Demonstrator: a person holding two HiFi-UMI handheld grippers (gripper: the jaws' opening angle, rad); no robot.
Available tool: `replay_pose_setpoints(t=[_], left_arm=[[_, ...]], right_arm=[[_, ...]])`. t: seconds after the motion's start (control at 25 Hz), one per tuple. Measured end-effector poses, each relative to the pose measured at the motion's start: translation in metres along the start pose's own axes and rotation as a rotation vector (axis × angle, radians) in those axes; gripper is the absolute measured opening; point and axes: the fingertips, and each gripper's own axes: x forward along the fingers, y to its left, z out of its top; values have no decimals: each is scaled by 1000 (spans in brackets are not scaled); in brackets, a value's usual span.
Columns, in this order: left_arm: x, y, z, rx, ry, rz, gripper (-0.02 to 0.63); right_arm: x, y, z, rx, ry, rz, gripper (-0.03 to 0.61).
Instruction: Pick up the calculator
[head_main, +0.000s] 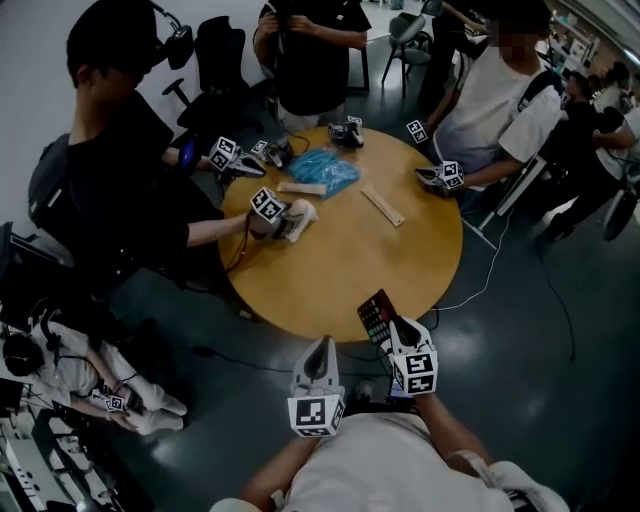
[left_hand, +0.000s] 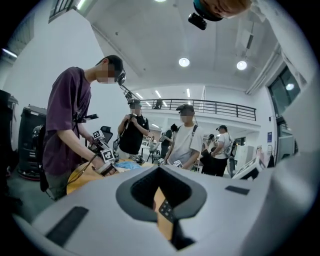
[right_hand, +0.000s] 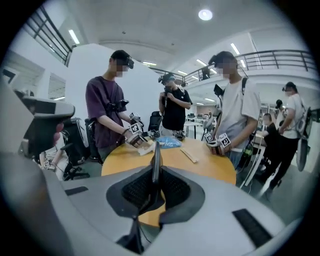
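The calculator (head_main: 376, 314) is a dark slab with coloured keys, tilted up above the near edge of the round wooden table (head_main: 340, 260). My right gripper (head_main: 392, 328) is shut on its lower end. In the right gripper view the calculator (right_hand: 155, 165) stands edge-on, clamped between the jaws. My left gripper (head_main: 320, 348) hovers just left of it at the table's near rim, with its jaws a narrow gap apart and nothing between them. Through that gap the left gripper view shows the calculator's keys (left_hand: 165, 209) beyond.
Three other people stand round the far side of the table, each holding marker-cube grippers. A blue bag (head_main: 322, 172), a wooden strip (head_main: 382, 206) and a pale block (head_main: 300, 188) lie on the far half. Office chairs stand behind, and a white cable (head_main: 490, 270) runs across the floor at right.
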Motion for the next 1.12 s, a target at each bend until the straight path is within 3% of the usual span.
replay_pose_setpoints(t=[0.16,0.36,1.12], left_arm=[[3,-7,1,6,-10,-14,6],[9,-5,-9,-24,20,-1,6],[8,2,-1,-36,-4,11,6]], right_arm=[[-32,17,32,-82,-47,16,55],[-36,27,27,-102,-38,41,55],[-33,18,31,-85,-47,7,55]])
